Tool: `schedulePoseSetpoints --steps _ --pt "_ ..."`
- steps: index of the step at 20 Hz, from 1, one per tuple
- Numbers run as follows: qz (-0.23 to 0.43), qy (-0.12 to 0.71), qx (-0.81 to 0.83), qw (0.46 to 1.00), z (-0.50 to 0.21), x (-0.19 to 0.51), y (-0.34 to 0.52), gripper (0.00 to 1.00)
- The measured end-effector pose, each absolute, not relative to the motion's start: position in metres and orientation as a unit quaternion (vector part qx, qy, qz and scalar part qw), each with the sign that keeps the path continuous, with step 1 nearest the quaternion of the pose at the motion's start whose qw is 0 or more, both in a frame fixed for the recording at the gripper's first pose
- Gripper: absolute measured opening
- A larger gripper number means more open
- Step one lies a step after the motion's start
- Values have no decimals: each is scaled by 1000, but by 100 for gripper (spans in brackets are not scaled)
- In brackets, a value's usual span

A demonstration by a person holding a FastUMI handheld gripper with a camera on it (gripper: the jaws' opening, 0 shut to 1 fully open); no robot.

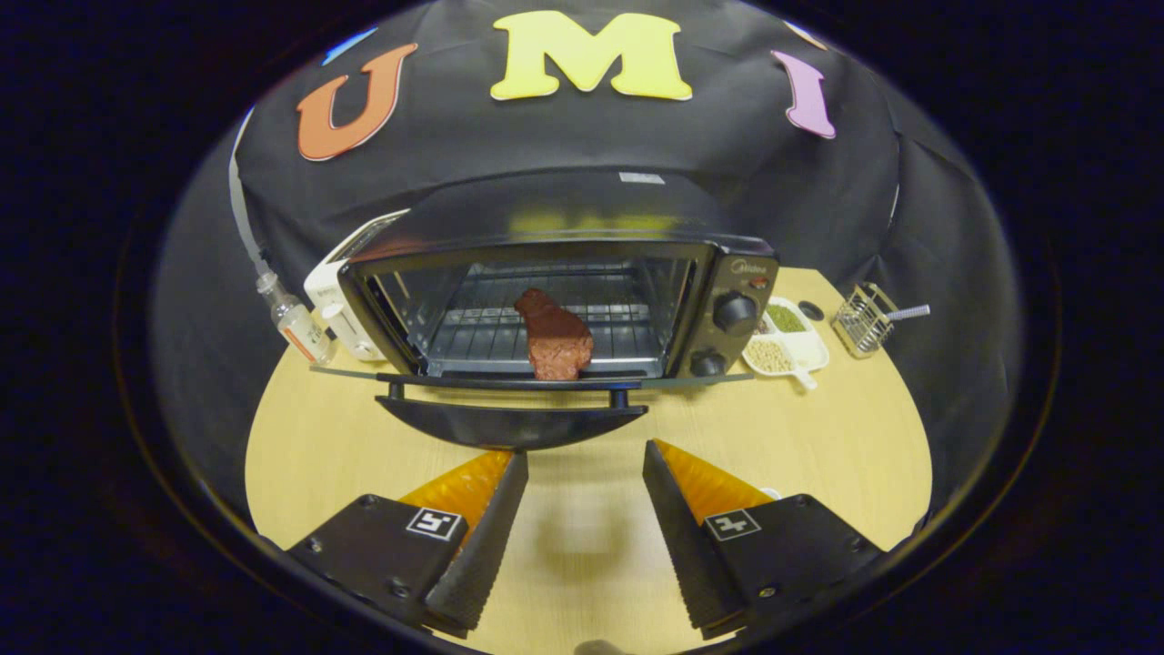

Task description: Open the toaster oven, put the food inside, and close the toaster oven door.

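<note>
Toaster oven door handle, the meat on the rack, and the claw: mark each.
door handle (511, 426), gripper view, middle of the bar
meat (555, 338), gripper view, centre of the piece
claw (584, 478), gripper view, midway between open fingertips

Beyond the gripper (582, 464), whose fingers stand apart on nothing, the black toaster oven (564, 291) bears a small brand mark atop its knob panel, too small to read. The clear bottle (293, 320) beside it carries an illegible label. Each finger mount shows a square marker, no text.
</note>
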State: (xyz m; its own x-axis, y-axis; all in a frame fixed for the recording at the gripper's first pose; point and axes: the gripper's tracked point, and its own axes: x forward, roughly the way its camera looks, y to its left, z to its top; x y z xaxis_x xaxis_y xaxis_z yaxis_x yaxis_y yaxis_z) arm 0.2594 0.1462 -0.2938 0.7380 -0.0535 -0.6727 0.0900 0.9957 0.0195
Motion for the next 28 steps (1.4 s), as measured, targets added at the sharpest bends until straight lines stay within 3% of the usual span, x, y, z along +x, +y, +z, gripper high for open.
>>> schedulePoseSetpoints --steps 12,22,28 --pt "-42 335 40 941 -268 253 139 83" --pt "-37 305 26 951 -260 289 144 83" --pt "-30 288 54 956 -241 268 130 83"
